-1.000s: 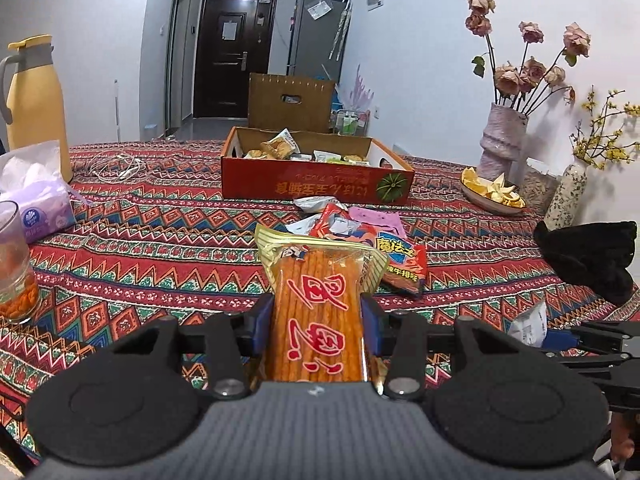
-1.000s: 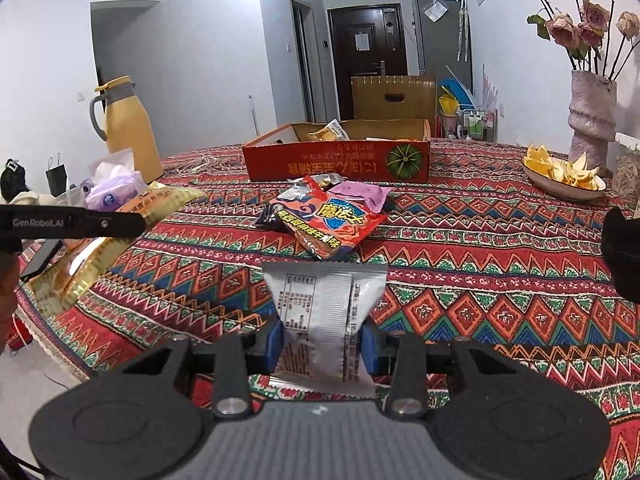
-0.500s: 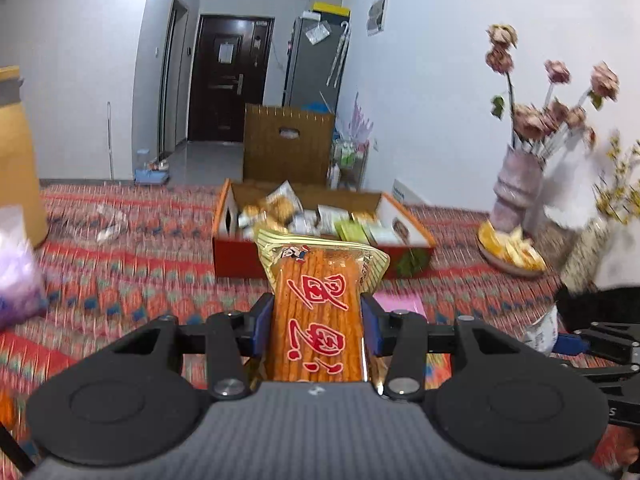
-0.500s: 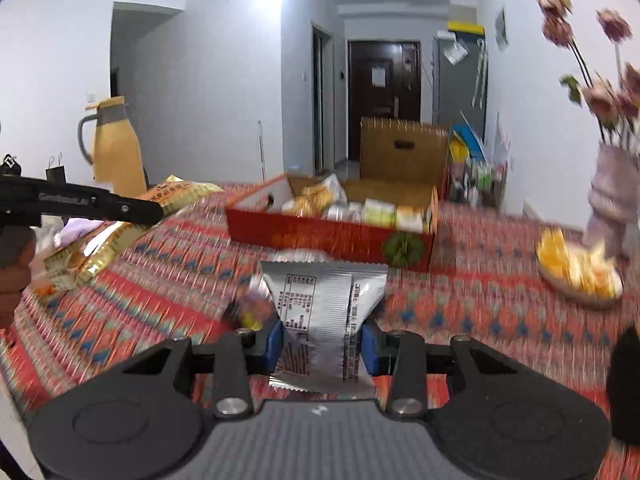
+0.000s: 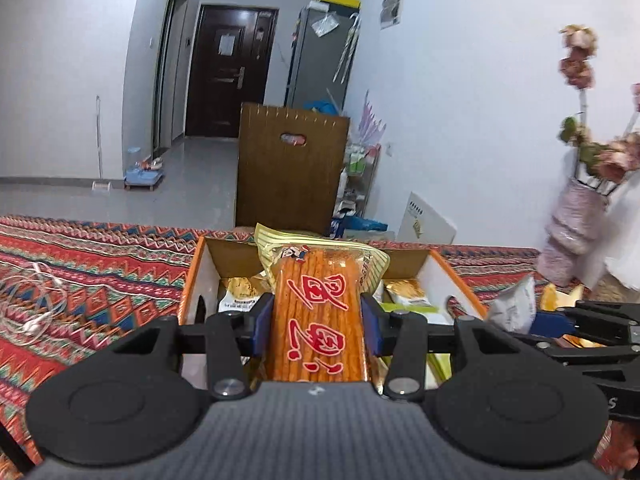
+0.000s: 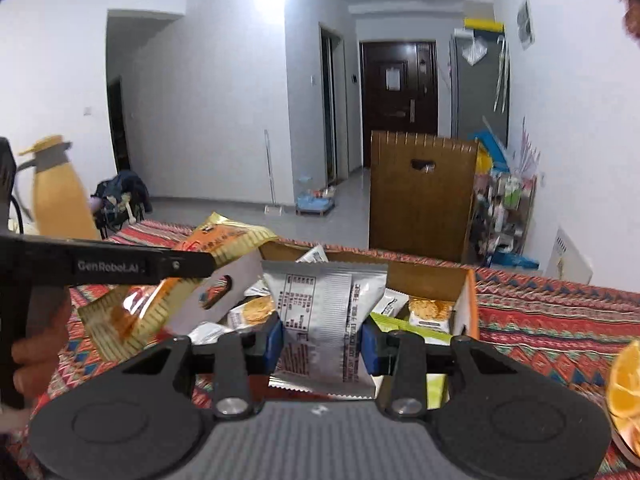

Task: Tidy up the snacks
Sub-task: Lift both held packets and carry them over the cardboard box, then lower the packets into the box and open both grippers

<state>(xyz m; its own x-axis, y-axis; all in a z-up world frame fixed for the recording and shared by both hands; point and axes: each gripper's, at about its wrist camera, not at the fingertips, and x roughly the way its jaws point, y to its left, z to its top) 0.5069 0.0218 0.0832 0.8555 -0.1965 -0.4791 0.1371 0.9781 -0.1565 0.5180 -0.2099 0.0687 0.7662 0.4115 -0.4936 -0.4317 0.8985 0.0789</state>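
My left gripper (image 5: 317, 330) is shut on an orange stick-snack bag (image 5: 316, 320) with red characters, held just above the orange cardboard box (image 5: 191, 276). My right gripper (image 6: 322, 340) is shut on a silver snack packet (image 6: 326, 320), and it hovers over the same box (image 6: 471, 304). Several small snack packs (image 6: 430, 310) lie inside the box. In the right wrist view the left gripper (image 6: 108, 266) and its bag (image 6: 160, 304) show at the left. In the left wrist view the right gripper (image 5: 580, 322) and its silver packet (image 5: 514, 308) show at the right.
A patterned red tablecloth (image 5: 80, 272) covers the table. A white cable (image 5: 28, 304) lies at the left. A yellow jug (image 6: 56, 196) stands far left, a vase of dried flowers (image 5: 576, 224) at the right, and a dish of orange slices (image 6: 624, 384) near right. A brown chair back (image 5: 292, 168) rises behind the box.
Both grippers have travelled forward across the table with their snacks, from near the front edge to over the box. The loose snacks on the cloth have dropped out of view.
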